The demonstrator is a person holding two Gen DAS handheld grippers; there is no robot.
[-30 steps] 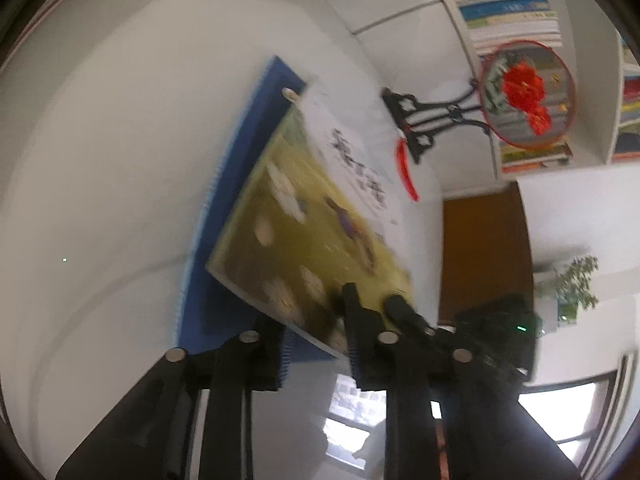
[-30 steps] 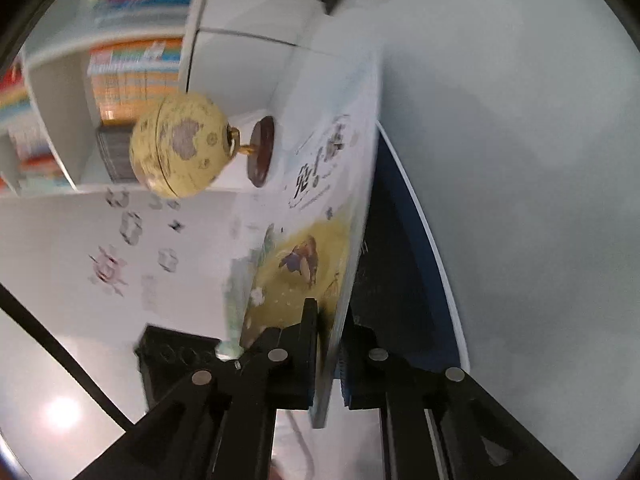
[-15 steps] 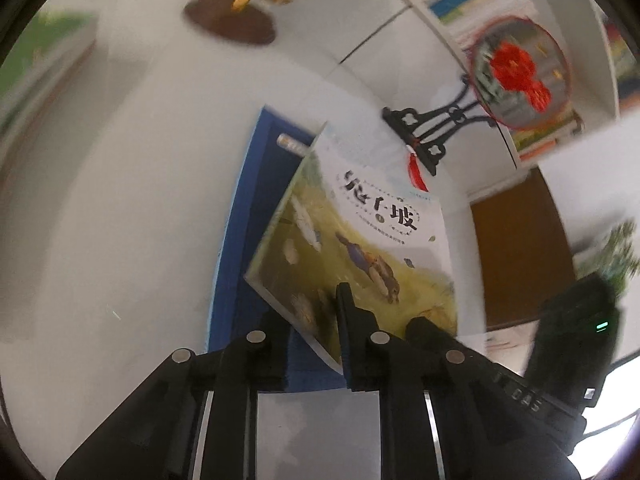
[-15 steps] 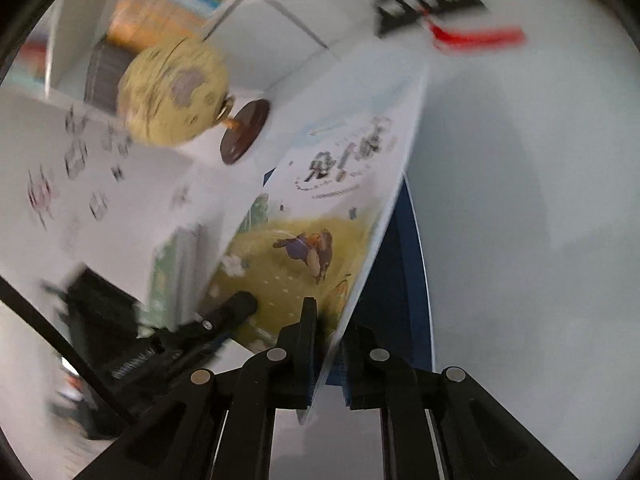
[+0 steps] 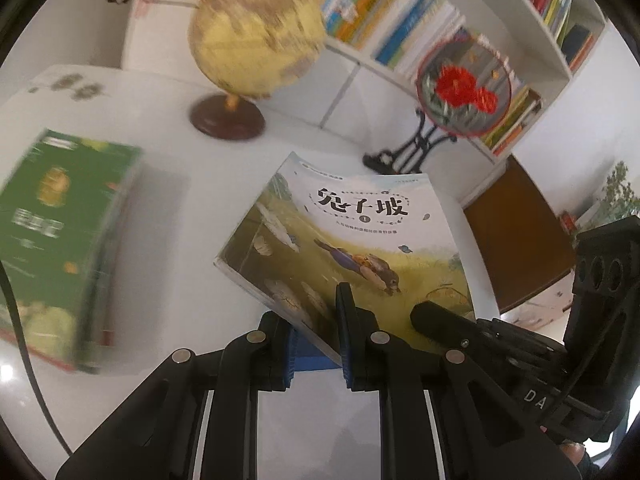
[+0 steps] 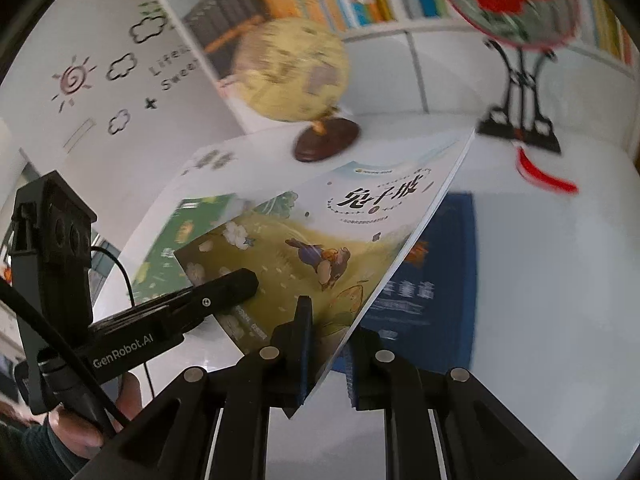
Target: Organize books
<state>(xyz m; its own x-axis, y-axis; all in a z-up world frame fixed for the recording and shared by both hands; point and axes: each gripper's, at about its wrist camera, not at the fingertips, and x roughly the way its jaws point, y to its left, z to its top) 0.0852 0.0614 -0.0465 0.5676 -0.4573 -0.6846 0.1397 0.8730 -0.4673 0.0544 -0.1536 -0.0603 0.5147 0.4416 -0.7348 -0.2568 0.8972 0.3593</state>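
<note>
Right wrist: "GenRobot.AI" on left gripper [image 6: 240, 280]; both it and right gripper [image 6: 326, 344] clamp book [image 6: 320, 240] titled "兔子坡".

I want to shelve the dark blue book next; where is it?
In the right wrist view, the dark blue book lies flat on the white table, right of and under the raised picture book.

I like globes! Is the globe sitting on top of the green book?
No, the globe stands on the white table on its own brown base, apart from the green book.
</note>
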